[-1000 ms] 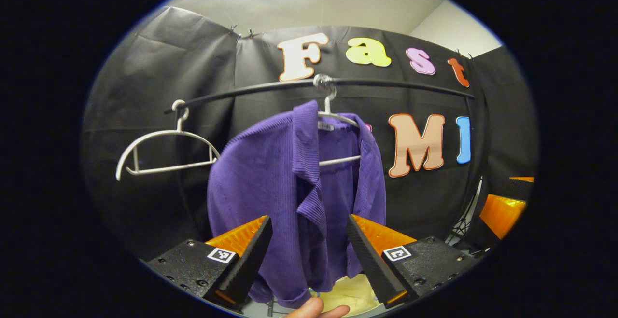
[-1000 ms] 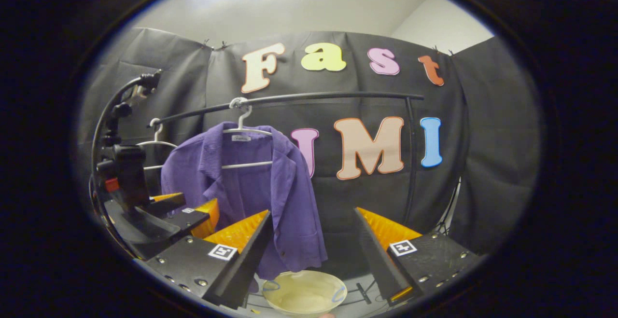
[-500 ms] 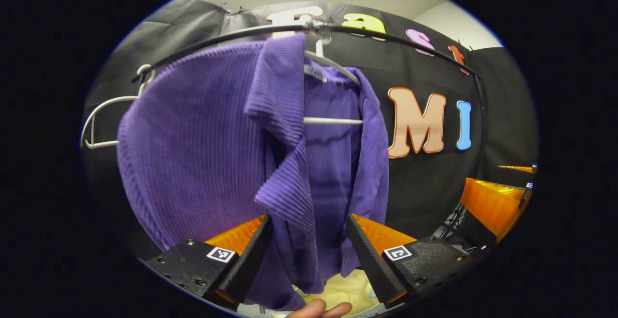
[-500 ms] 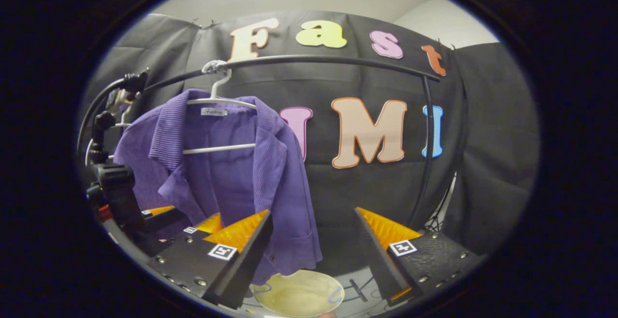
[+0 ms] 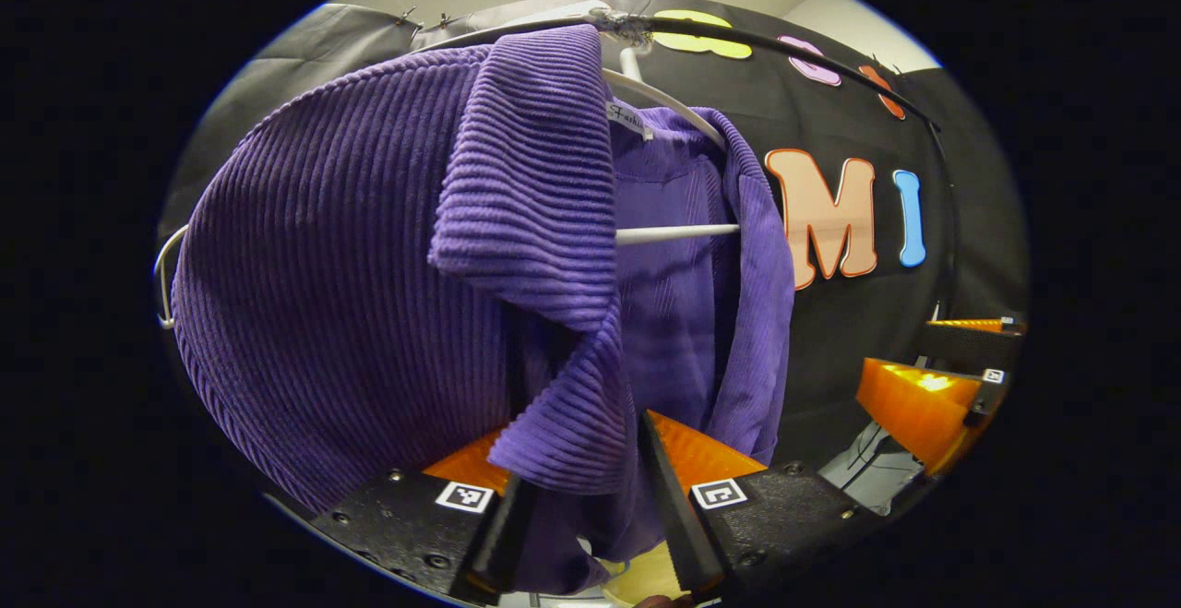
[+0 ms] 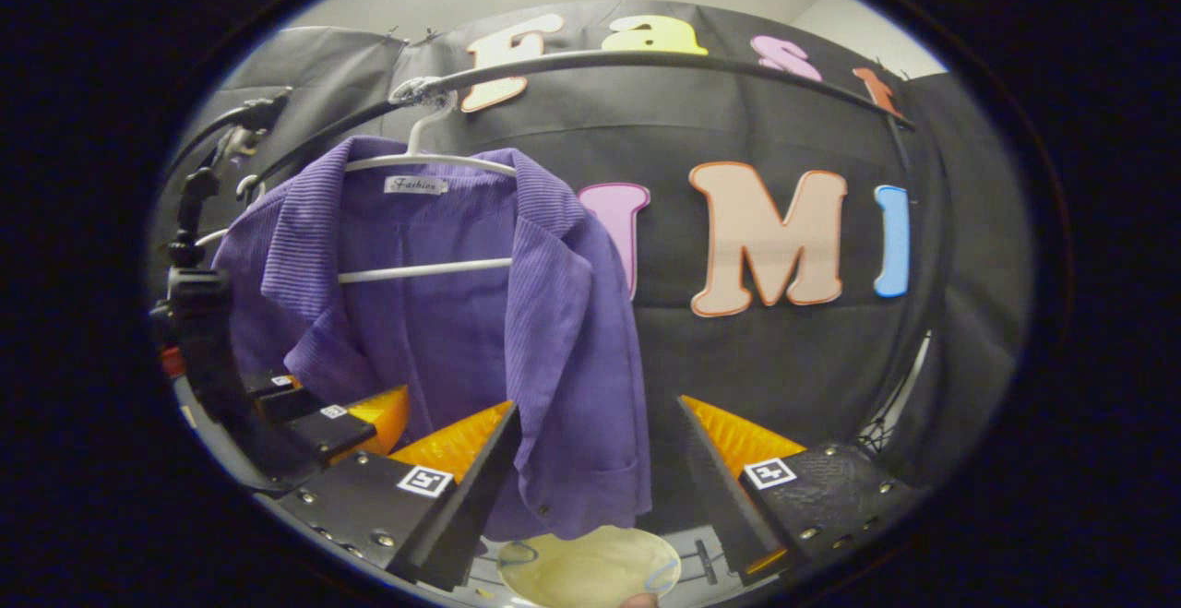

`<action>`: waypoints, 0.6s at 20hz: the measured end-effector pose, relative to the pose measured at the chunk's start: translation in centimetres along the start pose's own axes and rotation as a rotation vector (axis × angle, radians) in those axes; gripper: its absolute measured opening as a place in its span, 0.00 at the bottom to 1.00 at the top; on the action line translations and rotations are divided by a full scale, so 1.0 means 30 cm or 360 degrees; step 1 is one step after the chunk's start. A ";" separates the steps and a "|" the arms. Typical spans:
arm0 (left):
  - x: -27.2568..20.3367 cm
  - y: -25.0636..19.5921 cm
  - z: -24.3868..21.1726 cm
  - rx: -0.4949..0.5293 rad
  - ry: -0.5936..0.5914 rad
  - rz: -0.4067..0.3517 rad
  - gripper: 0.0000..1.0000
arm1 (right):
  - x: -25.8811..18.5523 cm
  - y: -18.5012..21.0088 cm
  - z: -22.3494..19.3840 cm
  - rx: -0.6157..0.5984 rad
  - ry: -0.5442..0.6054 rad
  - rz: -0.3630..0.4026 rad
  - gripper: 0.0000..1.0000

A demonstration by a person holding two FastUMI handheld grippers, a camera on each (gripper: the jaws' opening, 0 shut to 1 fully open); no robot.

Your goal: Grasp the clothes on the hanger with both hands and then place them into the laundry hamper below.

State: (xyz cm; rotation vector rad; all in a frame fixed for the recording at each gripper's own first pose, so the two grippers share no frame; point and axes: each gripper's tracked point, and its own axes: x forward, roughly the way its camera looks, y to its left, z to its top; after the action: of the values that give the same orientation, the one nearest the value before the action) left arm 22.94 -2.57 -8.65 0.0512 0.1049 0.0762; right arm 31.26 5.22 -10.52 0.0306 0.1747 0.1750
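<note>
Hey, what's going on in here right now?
A person holding a claw in each hand is reaching for a purple jacket that hangs on a white hanger from a black rail. The left claw is open with the jacket's lapel between its fingers, not clamped. The right claw is open too, near the jacket's other front edge. The laundry hamper sits below, and the jacket is not yet off the hanger.
</note>
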 end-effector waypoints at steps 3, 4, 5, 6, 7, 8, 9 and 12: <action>0.006 -0.004 0.014 0.0019 -0.0010 -0.0015 0.49 | 0.131 0.045 0.007 0.0018 0.0020 0.0124 1.00; 0.009 0.003 0.013 0.0028 0.0007 -0.0014 0.43 | 0.163 0.064 0.018 0.0031 0.0017 0.0164 0.99; 0.007 0.009 0.009 0.0018 0.0027 -0.0014 0.35 | 0.193 0.082 0.035 0.0058 -0.0003 0.0195 0.94; 0.001 0.015 0.011 0.0006 0.0038 -0.0006 0.27 | 0.223 0.096 0.047 0.0088 -0.0013 0.0212 0.94; -0.006 0.019 0.014 -0.0007 0.0044 -0.0009 0.19 | 0.247 0.109 0.056 0.0122 -0.0005 0.0228 0.98; -0.021 0.025 0.018 0.0001 0.0053 -0.0005 0.13 | 0.277 0.129 0.061 0.0146 0.0007 0.0249 0.94; -0.021 0.039 0.016 0.0010 0.0063 0.0014 0.08 | 0.300 0.142 0.067 0.0158 0.0021 0.0269 0.93; -0.084 0.051 0.025 -0.0019 0.0105 0.0022 0.02 | 0.349 0.148 0.087 0.0136 0.0045 0.0271 0.87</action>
State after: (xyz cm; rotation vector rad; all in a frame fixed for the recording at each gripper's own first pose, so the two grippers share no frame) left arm 20.40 -1.28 -7.56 0.0377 0.1697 0.0925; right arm 41.11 11.40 -9.53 0.1281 0.2077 0.3378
